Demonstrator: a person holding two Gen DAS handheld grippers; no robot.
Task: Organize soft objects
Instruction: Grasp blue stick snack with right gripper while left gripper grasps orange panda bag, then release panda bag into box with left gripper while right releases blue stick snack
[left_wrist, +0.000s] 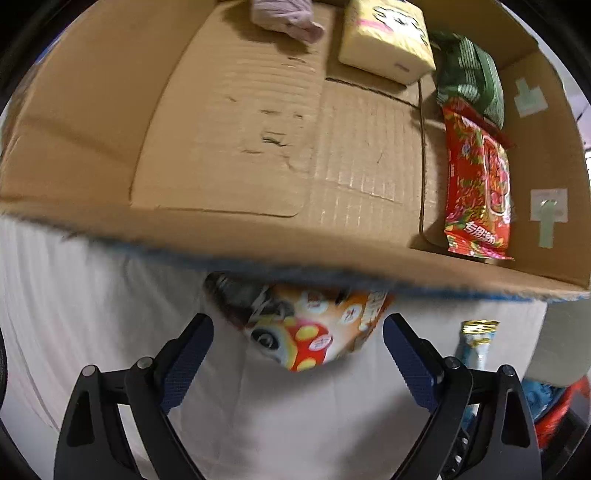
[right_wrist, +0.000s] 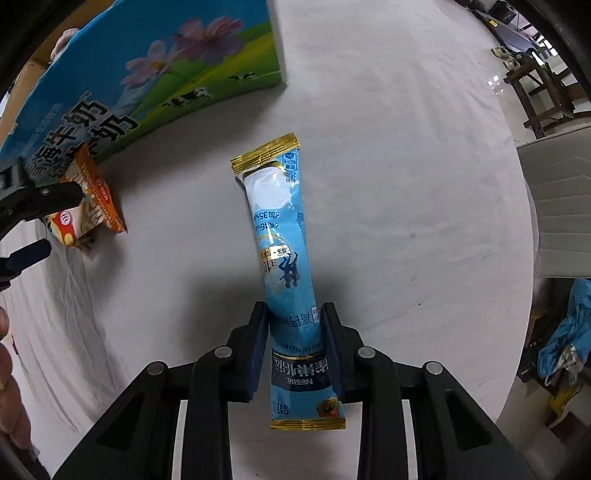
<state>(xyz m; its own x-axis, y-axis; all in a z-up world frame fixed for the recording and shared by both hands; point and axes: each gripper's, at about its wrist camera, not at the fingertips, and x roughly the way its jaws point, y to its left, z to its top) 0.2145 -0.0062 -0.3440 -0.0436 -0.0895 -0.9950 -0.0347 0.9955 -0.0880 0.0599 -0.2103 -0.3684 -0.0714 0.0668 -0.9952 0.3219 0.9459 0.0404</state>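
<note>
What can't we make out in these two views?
- Left wrist view: orange snack bag, top hidden behind the blurred box rim.
- Left wrist view: pink cloth, cut by the top edge.
- Right wrist view: left gripper, cut off at the frame's left edge.

long blue stick sachet (right_wrist: 286, 266) with gold crimped ends, clamped near its lower end, far end lying toward the white tabletop (right_wrist: 406, 184). orange cartoon-printed snack pouch (left_wrist: 310, 328) flat on the cloth, partly under the rim of the cardboard box (left_wrist: 236, 236). inside, along one wall: red floral packet (left_wrist: 476, 181), green packet (left_wrist: 469, 81), yellow tissue pack (left_wrist: 384, 40), pinkish cloth (left_wrist: 284, 16).
</note>
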